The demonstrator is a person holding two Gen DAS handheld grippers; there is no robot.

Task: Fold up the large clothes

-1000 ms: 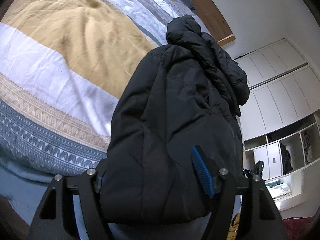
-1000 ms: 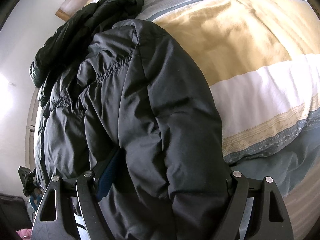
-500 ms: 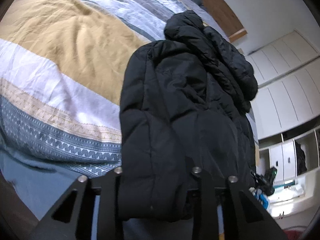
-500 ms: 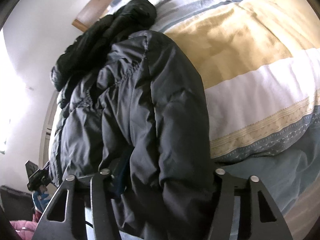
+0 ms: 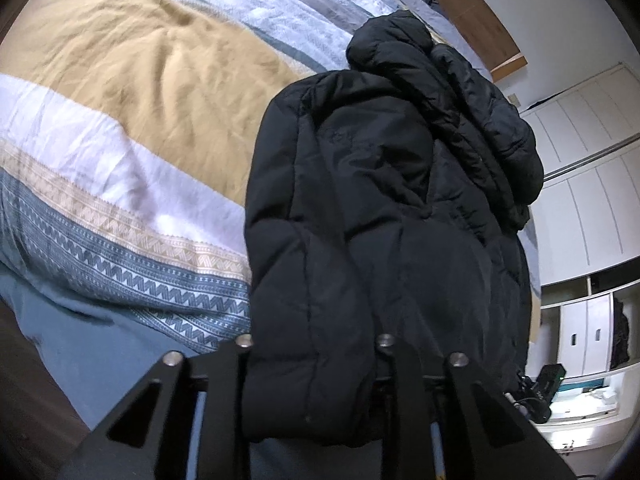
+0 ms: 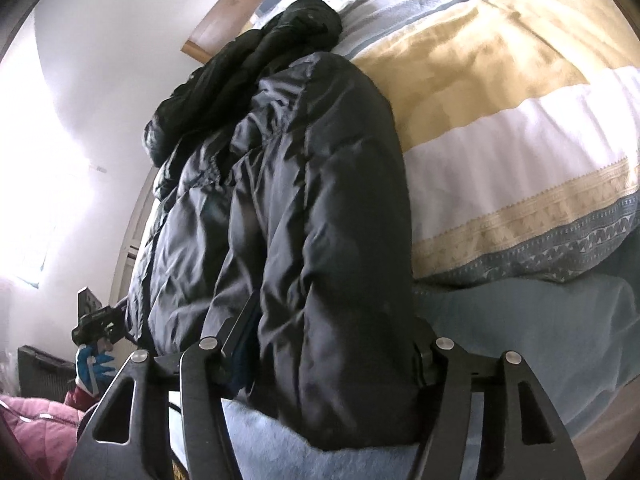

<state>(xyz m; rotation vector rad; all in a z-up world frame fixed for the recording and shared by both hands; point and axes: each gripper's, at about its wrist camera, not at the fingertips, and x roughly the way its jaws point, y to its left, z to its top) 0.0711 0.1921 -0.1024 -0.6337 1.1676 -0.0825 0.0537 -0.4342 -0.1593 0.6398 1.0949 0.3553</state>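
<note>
1. Left wrist view: the black puffer jacket [image 5: 360, 220] fills the centre and lower middle of the frame, lying on the striped bedspread [image 5: 120, 128] with its hood toward the upper right. The left tongs [image 5: 312, 364] at the bottom are closing, pinching a fold of the jacket's near hem. White wardrobe doors [image 5: 592, 168] stand at right.

2. Right wrist view: the jacket [image 6: 312, 200] runs from lower centre to upper left. The right tongs [image 6: 320, 360] are opening, a thick fold still between them.

Bed [image 5: 120, 128] – striped duvet, black jacket [image 5: 360, 220] atop.
</note>
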